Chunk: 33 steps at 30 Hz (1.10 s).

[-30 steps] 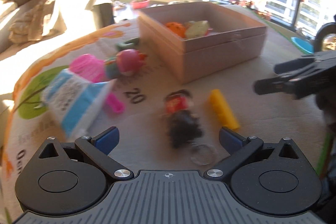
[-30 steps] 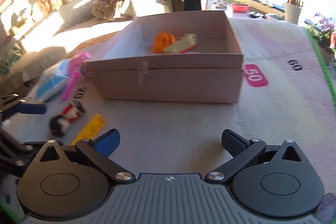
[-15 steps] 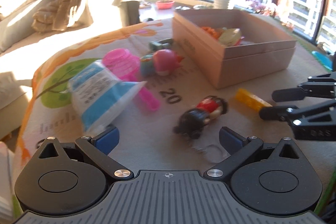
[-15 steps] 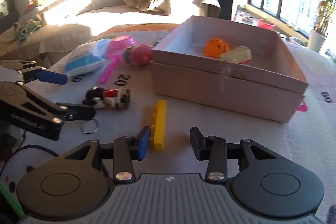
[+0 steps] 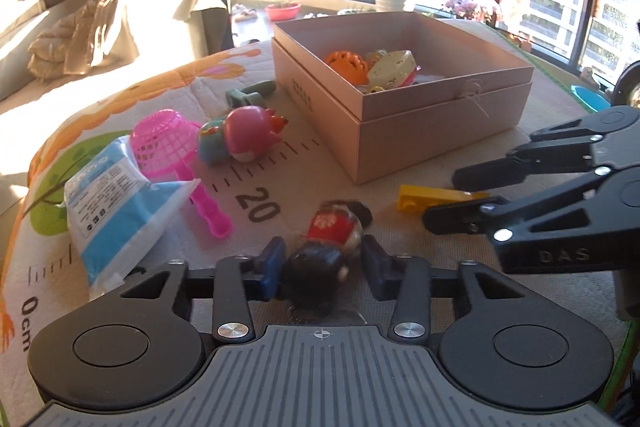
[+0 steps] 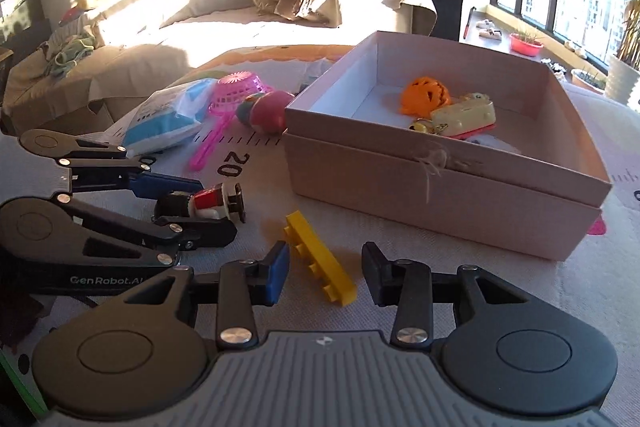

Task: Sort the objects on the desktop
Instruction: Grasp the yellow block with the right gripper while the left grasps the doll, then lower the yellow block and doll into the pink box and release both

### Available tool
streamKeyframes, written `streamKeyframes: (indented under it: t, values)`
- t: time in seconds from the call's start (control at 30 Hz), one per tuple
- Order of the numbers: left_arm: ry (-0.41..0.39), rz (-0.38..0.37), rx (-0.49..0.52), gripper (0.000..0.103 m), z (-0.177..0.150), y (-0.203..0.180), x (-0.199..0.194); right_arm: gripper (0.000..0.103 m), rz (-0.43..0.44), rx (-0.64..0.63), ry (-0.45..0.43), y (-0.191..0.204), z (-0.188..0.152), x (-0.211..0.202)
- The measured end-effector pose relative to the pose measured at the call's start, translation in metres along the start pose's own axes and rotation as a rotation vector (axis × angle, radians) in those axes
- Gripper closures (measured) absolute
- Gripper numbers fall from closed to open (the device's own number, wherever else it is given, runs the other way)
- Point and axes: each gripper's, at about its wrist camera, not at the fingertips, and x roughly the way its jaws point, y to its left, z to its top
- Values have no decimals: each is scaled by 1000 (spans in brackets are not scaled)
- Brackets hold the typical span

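Your left tool (image 5: 322,269) has narrowed around the doll (image 5: 328,247), your right tool (image 6: 325,273) brackets the brick (image 6: 320,263); neither yet gripped, box (image 6: 440,195) next.

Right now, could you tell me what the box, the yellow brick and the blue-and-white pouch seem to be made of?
Box: likely matte cardboard, with thin straight walls, sharp folded edges and a white inside.
Yellow brick: probably hard moulded plastic, with an even colour, a slight sheen and studs along one side.
Pouch: seemingly soft plastic film, glossy and creased, with print on it.
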Motion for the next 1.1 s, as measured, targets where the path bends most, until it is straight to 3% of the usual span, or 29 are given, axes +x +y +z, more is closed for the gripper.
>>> streamKeyframes:
  t: [0.13, 0.27, 0.4, 0.6, 0.73, 0.83, 0.93, 1.1]
  values:
    - [3, -2, 6, 65, -4, -1, -6, 91, 8, -28, 6, 7, 0, -3]
    - [-6, -23, 38, 65, -8, -10, -16, 91, 7, -44, 21, 8, -9, -24]
    - [-73, -35, 86, 66, 0, -22, -43, 91, 26, 26, 6, -9, -10, -60]
    - [-293, -41, 170, 66, 53, -36, -89, 91, -29, 133, -200, -49, 20, -131]
    - [-356, -8, 223, 66, 89, -47, -69, 91, -74, 174, -300, -63, 31, -148]
    - [-350, 2, 272, 65, 109, -58, -32, 91, -75, 198, -318, -69, 35, -144]
    - [-263, -15, 258, 59, 118, -60, 9, 91, -74, 214, -294, -74, 35, -131]
    - [-186, -48, 200, 41, 96, -47, 24, 91, -88, 225, -241, -83, 30, -113]
